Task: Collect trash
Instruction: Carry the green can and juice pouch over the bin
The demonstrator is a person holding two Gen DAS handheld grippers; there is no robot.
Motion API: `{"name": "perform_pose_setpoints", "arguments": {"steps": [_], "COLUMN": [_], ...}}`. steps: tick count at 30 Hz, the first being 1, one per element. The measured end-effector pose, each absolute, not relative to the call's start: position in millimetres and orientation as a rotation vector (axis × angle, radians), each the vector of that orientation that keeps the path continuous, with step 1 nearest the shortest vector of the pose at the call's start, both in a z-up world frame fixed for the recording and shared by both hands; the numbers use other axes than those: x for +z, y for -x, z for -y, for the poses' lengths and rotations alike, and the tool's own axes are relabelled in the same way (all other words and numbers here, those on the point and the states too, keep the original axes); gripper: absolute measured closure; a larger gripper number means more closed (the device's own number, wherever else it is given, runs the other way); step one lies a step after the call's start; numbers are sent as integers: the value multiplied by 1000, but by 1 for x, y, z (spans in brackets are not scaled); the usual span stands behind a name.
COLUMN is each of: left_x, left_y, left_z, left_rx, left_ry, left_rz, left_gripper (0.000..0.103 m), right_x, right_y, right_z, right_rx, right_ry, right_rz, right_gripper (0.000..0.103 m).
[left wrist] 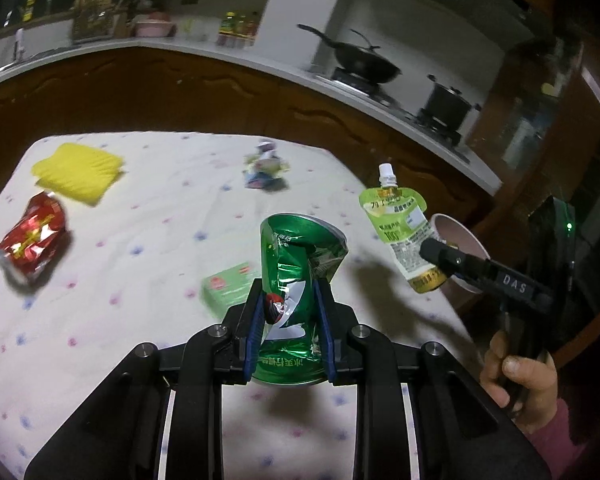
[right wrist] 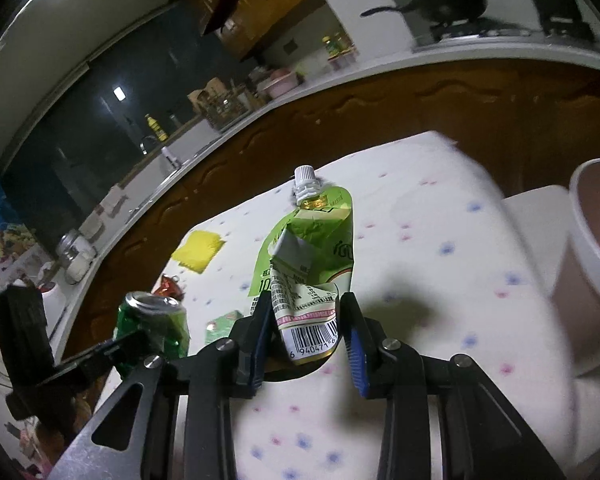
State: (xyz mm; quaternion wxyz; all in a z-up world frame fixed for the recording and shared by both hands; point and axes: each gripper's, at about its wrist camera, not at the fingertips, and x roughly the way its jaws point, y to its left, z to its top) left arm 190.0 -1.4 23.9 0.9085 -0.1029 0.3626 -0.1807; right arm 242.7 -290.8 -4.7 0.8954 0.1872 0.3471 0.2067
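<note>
My left gripper (left wrist: pixel 290 286) is shut on a crushed green can (left wrist: pixel 300 264) and holds it above the table; the can also shows in the right wrist view (right wrist: pixel 156 320). My right gripper (right wrist: pixel 304 300) is shut on a green spouted drink pouch (right wrist: pixel 312 256) with a white cap, held upright above the table. In the left wrist view the pouch (left wrist: pixel 400 224) hangs at the right, just in front of a pink paper cup (left wrist: pixel 460 240). That cup (right wrist: pixel 592 240) stands at the table's right edge in the right wrist view.
On the floral tablecloth (left wrist: pixel 140 248) lie a red snack bag (left wrist: pixel 32 240), a yellow cloth (left wrist: pixel 78 172), a small green box (left wrist: pixel 230 286) and a colourful wrapper (left wrist: pixel 266 168). A kitchen counter with a wok (left wrist: pixel 364 62) and a pot (left wrist: pixel 448 102) runs behind.
</note>
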Motion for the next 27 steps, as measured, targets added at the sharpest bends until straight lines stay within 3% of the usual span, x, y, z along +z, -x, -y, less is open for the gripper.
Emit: {"name": "perform_pose_setpoints", "arguments": {"steps": [27], "left_x": [46], "left_y": [-211], "left_z": [153], "left_rx": [-625], "left_ry": [128], "left_rz": [-759], "left_gripper": [81], "right_x": [2], "right_y": [-172], "right_z": [445], "right_rx": [118], "right_ry": [-446], "right_rz": [-638], "right_gripper": [69]}}
